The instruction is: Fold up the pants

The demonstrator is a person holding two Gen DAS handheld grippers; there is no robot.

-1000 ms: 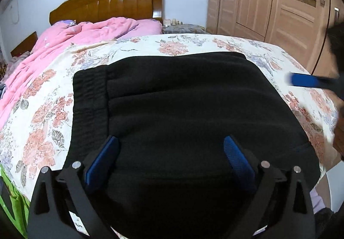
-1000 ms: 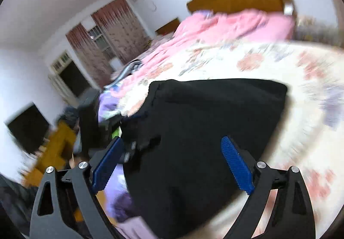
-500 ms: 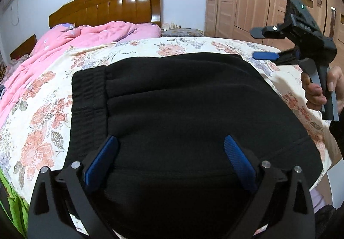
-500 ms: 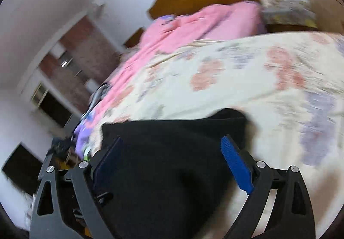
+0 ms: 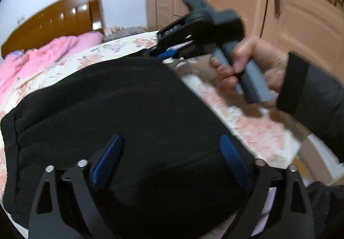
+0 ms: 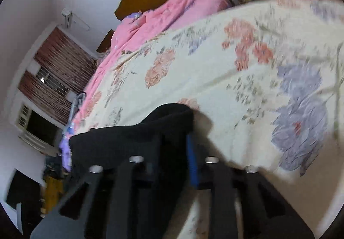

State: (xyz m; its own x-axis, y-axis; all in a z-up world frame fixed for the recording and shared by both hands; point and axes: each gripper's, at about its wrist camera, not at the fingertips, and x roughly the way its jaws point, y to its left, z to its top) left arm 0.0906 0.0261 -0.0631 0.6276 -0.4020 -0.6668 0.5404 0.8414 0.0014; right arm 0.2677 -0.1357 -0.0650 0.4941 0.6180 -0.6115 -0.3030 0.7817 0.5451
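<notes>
A: Left gripper (image 5: 169,153) status?
B: Jaws were wide, blue pads (image 5: 233,158) spread, nothing between them. It hung low over the near edge of the pants (image 5: 111,105).
A: Pants location?
B: Black, lying folded flat on the bed (image 5: 253,129), on the floral sheet. Waistband (image 5: 9,131) sat on the left side in the left wrist view.
A: Right gripper (image 6: 172,144)?
B: Jaws were narrow, pinched on the far right corner of the pants. In its own view one blue pad (image 6: 192,161) showed tight beside the black fabric; the other was hidden by the cloth. Frame was blurred, so contact detail was soft.
A: Seen from the left cam?
B: Yes. Right gripper tip was at the pants' far corner, right hand (image 5: 253,65) wrapped on the grey handle, dark sleeve (image 5: 311,97) behind it.
A: Further back?
B: Pink quilt (image 6: 159,19) bunched toward the head of the bed, wooden headboard (image 5: 53,22) behind that. Wardrobe (image 5: 268,2) stood on the right past the bed. Right wrist view also showed a curtained window (image 6: 56,75) on the far left wall.
</notes>
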